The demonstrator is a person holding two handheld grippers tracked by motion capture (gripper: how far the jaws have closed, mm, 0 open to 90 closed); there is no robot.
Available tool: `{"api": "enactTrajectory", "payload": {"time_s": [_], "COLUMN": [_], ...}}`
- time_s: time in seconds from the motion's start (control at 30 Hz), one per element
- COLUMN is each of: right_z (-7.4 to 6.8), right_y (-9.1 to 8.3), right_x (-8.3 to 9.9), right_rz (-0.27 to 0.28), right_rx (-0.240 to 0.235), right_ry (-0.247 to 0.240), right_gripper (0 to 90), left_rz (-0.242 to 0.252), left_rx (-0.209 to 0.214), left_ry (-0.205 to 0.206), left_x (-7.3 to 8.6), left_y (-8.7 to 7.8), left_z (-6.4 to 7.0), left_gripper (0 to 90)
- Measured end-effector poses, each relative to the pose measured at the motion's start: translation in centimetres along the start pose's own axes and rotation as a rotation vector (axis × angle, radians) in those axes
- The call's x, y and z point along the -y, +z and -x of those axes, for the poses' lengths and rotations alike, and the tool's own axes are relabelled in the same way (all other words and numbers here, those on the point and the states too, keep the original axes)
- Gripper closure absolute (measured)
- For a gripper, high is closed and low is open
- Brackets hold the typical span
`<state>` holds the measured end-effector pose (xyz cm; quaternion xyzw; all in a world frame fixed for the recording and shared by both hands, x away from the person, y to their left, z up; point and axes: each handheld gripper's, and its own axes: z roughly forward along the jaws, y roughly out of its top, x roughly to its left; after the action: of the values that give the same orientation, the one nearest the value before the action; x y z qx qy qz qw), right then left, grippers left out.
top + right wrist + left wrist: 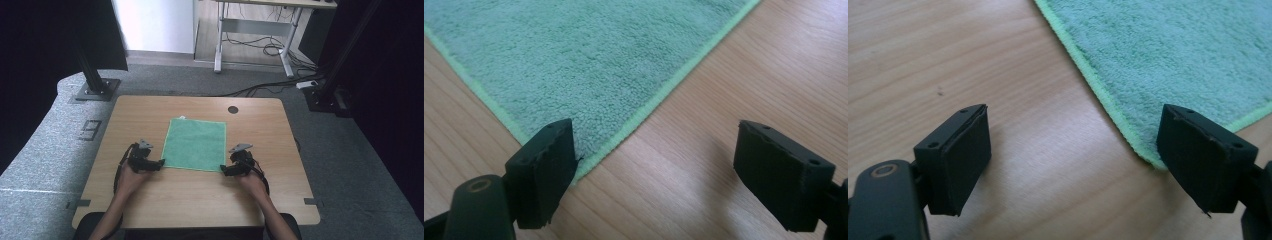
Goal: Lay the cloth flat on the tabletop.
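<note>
A green towel [195,144] lies flat in the middle of the wooden table [150,112]. My left gripper [159,163] sits at its near left corner, jaws open and low over the wood. In the left gripper view the towel [1168,55] has its corner just in front of the right jaw, and the left gripper [1073,160] holds nothing. My right gripper [223,170] is open at the near right corner. In the right gripper view the towel [589,60] has its corner beside the left jaw, and the right gripper [656,175] is empty.
A dark round hole [233,109] marks the table behind the towel. Bare wood runs along the near edge between the person's forearms. Black frame posts [92,75] stand on the grey carpet to the left and right; a white desk frame [250,30] with cables is behind.
</note>
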<state>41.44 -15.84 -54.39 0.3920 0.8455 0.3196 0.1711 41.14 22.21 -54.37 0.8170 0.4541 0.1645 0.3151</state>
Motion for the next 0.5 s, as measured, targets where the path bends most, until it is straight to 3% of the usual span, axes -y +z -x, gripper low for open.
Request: {"api": "enactTrajectory", "payload": {"time_s": [0.5], "right_z": [0.5], "right_y": [-1.2], "right_x": [1.5], "right_rz": [0.013], "right_rx": [0.006], "right_ry": [0.024], "right_gripper": [19.6], "left_rz": [0.004], "left_rx": [0.026], "left_ry": [0.036], "left_x": [0.8], "left_y": [-0.6], "left_z": [2.2], "left_gripper": [14.8]}}
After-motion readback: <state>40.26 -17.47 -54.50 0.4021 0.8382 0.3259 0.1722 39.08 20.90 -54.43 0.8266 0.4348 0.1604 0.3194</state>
